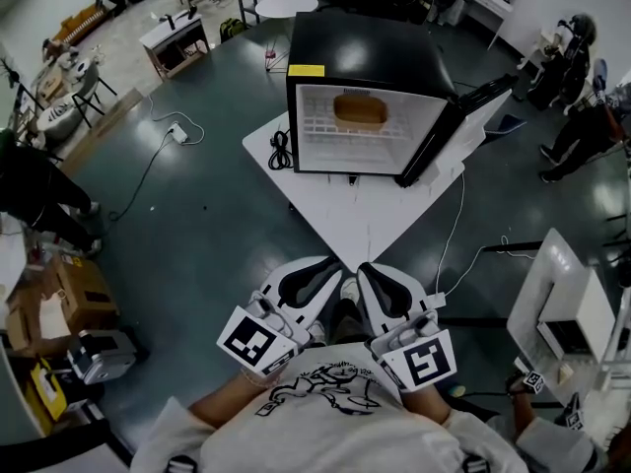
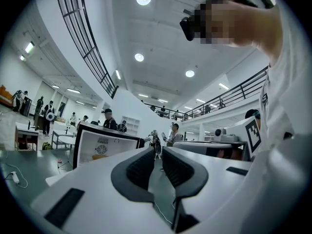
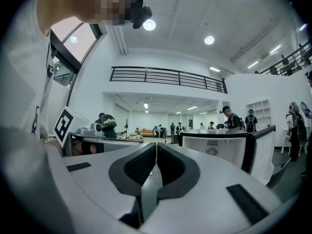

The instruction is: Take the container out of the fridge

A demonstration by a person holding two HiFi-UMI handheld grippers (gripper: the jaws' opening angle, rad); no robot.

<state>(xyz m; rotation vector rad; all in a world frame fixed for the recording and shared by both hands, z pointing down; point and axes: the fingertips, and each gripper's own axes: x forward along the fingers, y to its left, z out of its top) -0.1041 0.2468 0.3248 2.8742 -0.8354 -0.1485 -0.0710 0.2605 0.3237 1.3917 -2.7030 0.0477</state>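
A: Reach not begun, I'd say. The left gripper (image 1: 317,269), low centre, has its jaws a narrow crack apart and empty; the right gripper (image 1: 380,276) beside it is pressed closed, also empty.

B: And the container (image 1: 359,110)?

A: Upper middle, on the open fridge's (image 1: 365,57) shelf, well apart from both. Next calls for reaching forward with wider jaws.
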